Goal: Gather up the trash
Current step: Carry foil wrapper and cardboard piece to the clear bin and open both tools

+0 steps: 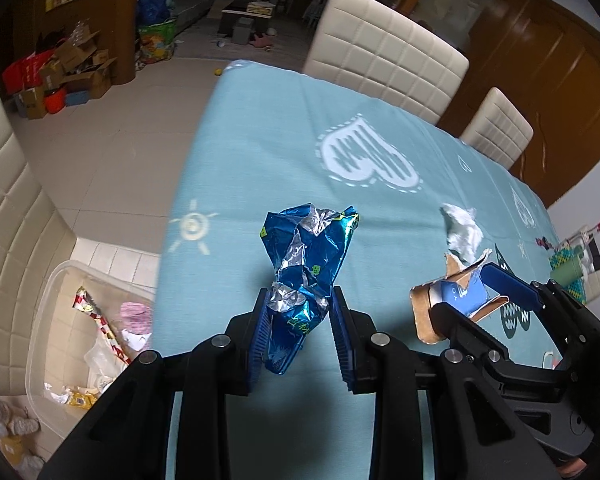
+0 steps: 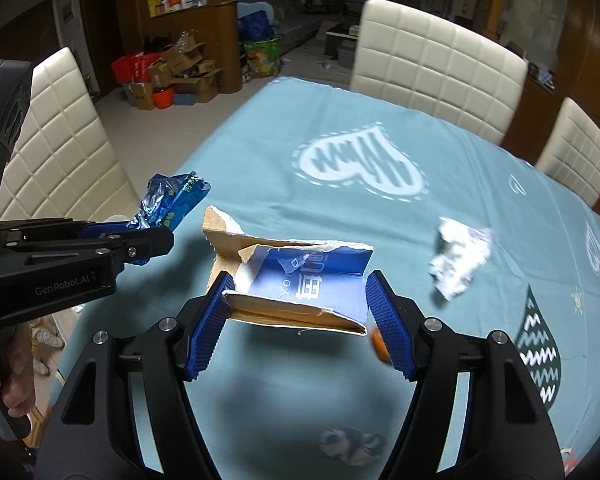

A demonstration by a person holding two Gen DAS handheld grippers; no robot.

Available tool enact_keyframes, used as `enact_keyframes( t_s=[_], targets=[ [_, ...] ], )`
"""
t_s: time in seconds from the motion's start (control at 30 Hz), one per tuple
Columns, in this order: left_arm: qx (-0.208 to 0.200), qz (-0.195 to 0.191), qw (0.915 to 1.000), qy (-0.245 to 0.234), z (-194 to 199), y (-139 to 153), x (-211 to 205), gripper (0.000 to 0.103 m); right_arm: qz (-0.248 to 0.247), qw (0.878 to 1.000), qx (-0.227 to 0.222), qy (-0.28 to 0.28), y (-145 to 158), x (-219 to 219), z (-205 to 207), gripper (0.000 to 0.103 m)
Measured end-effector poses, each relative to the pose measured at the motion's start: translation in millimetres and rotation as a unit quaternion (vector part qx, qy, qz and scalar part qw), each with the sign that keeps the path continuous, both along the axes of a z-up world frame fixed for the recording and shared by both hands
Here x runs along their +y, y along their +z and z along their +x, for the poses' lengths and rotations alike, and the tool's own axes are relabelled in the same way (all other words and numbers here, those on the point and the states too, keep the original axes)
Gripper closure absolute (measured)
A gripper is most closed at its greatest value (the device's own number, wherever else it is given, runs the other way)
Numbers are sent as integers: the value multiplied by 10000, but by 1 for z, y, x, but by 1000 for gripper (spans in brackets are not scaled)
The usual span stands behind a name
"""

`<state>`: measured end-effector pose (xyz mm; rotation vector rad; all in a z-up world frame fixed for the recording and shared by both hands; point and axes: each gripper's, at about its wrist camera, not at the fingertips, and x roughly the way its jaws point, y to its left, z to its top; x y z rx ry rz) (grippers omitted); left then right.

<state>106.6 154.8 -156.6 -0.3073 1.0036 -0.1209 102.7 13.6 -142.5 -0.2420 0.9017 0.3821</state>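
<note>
The left tongs (image 1: 298, 334) are closed most of the way on a crumpled blue foil wrapper (image 1: 308, 268), which stands up between the blue pads, lifted clear of the desk (image 1: 260, 140). Just beside them, the right tongs (image 2: 300, 320) stand fairly wide, clamped across a torn cardboard box (image 2: 296, 280) with a blue printed inside; its two ends press against the pads and it hangs above the cloth. Both pieces therefore look picked up but not yet dropped off. Below the desk's left edge, on the floor, a clear plastic bin (image 1: 56, 280) already holds several scraps, so part of the collecting seems done, and it is the likely place for these two. Farther out on the teal cloth, toward the desk's right side and well apart from both tongs, a crumpled white paper (image 2: 460, 256) lies loose and is left to fetch. Cream chairs (image 1: 384, 52) line the far edge.
</note>
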Motion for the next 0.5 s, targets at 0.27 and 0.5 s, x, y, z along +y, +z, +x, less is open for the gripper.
enact_keyframes(
  t_s=[0.27,0.5],
  targets=[
    [0,-207,9996,186,2,-6,41,74,-93,9997,33,241,-2,42,6,34],
    [55,-198,9986,490,-2,-14,81,74,-69,9985,122,530,-8,84,13,34]
  ],
)
